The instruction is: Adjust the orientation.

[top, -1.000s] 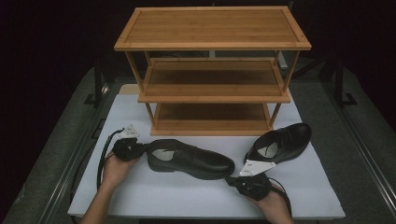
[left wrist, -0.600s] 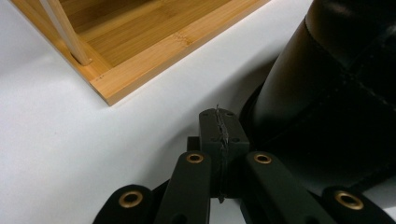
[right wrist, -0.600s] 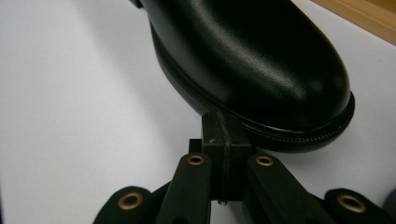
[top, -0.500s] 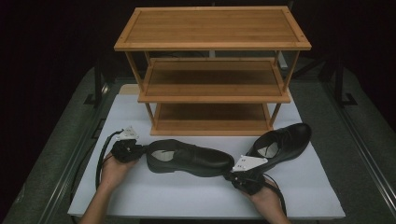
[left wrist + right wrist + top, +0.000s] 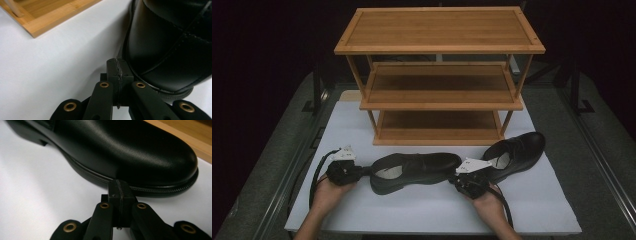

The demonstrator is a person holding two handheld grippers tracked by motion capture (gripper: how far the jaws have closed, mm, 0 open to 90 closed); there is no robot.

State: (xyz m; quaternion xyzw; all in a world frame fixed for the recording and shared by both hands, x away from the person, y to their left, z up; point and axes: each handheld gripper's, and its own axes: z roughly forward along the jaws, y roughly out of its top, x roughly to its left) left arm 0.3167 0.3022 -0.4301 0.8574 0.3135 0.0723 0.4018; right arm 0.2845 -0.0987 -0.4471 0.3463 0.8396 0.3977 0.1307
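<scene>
Shoe [image 5: 414, 171] lies flat on the white desk [image 5: 532, 205] just in front of the wooden rack [image 5: 439, 75], long axis running left-right: heel at the left tool [image 5: 354, 171], toe at the right tool [image 5: 464, 184]. Both tools are closed with nothing between the jaws, tips butted against the shoe's ends, so it sits pinched lengthwise. Neither hand is nearer; any lift or slide toward the rack likely needs both moving together. Second shoe [image 5: 517, 150] lies angled just behind the right tool. Left gripper view shows the heel [image 5: 170, 45] at the jaw tips; right gripper view shows the toe welt [image 5: 150, 187] touching them, which the high view cannot resolve.
</scene>
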